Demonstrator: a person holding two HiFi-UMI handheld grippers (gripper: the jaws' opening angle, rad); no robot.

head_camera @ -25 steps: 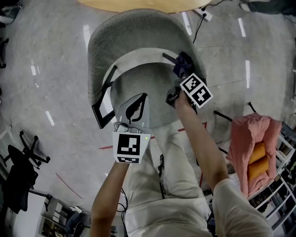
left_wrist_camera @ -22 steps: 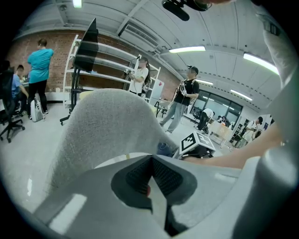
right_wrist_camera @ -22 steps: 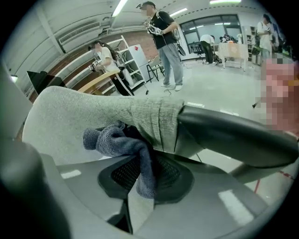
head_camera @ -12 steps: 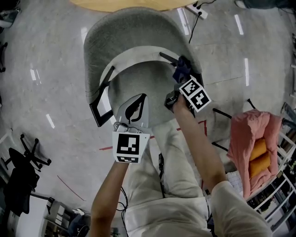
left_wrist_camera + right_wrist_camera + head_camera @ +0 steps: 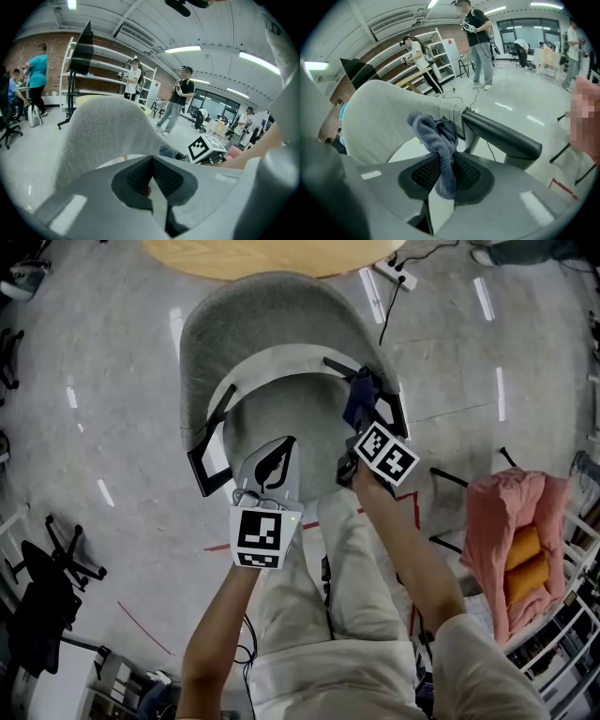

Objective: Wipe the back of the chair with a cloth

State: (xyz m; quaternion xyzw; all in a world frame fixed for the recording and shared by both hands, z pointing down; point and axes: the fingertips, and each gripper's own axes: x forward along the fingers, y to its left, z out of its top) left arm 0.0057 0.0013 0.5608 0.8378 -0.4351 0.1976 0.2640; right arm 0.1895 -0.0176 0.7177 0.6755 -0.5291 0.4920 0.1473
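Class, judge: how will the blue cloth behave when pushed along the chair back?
Probably floppy: the cloth droops and bunches from the right claw. Likely light, one pinch holds it. May snag on the fuzzy chair back.

Legible text, labels, brands, numbers, signs: none. Only black-and-white square markers on the cubes of the left gripper (image 5: pixel 281 448) and right gripper (image 5: pixel 362 418) (coded patterns, not lettering). Background shelving (image 5: pixel 101 77) too blurred to read.

The head view's top edge crops the wooden table (image 5: pixel 272 257); the right gripper (image 5: pixel 360 420) partly covers the cloth (image 5: pixel 362 390).
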